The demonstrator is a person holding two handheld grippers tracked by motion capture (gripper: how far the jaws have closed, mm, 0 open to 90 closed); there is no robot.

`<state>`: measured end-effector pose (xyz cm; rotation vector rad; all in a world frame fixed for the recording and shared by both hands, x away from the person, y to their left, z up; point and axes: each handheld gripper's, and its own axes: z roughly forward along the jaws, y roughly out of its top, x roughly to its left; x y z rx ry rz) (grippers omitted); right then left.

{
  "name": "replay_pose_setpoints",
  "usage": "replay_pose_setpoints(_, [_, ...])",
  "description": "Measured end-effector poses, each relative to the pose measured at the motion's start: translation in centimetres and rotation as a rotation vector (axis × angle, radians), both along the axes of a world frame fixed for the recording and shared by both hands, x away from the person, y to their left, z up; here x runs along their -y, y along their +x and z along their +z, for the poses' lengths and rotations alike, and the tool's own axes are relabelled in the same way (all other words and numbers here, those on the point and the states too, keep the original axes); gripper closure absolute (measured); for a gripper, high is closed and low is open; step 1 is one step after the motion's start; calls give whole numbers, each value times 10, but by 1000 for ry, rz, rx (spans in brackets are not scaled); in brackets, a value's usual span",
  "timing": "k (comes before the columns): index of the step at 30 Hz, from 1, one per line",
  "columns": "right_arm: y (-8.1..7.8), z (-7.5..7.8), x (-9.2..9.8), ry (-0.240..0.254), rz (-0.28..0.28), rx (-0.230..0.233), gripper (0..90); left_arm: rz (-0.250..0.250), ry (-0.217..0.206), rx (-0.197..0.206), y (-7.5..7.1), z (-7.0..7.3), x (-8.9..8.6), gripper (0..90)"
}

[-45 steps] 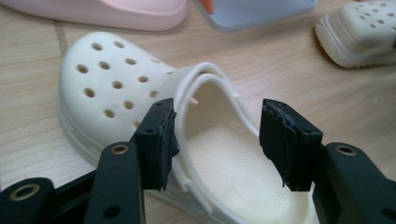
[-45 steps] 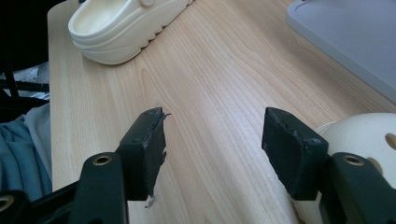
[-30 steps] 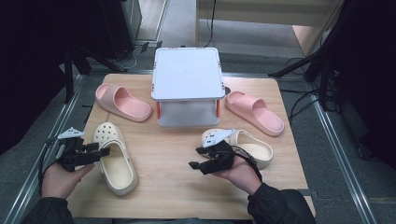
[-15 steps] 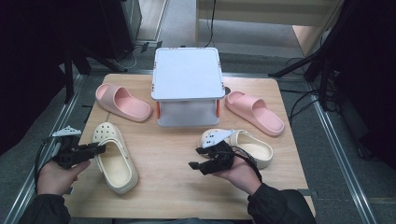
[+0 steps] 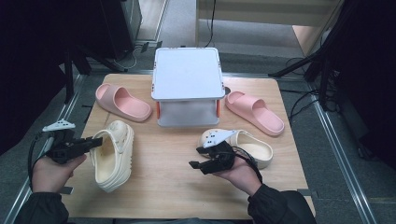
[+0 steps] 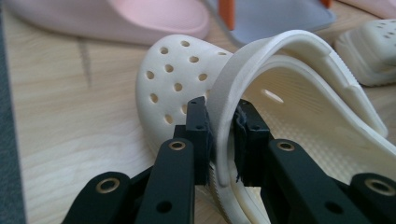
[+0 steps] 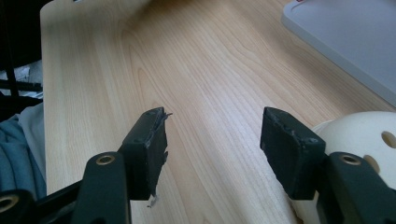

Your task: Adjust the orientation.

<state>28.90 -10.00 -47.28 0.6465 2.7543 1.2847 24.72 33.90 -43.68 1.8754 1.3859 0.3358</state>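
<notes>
L gripper: near-left of table, jaws just been closing, now clenched on side wall of left cream clog. One pad inside the rim, one outside; wall pinched between, seen close in L gripper view. Clog tipped onto its side, sole facing table centre, perforated toe toward far edge.
R gripper: near-centre, jaws spread wide, nothing betw. them, bare wood under. Right cream clog just beside & behind it, flat on table, not gripped.
Mid: grey two-tier stand.
Far L: pink slide. Far R: second pink slide.
</notes>
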Motion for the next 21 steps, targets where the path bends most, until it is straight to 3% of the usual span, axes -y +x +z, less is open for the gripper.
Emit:
replay_pose_setpoints(9, [-1, -1, 6, 13, -27, -2, 423, -139, 7, 22, 12, 11, 49, 781])
replay_pose_setpoints(17, [-5, -2, 13, 22, -58, -8, 424, -242, 16, 6, 30, 7, 92, 779])
replay_pose_setpoints(21, [-6, -2, 16, 21, -69, -10, 424, -270, 29, 10, 36, 3, 108, 778])
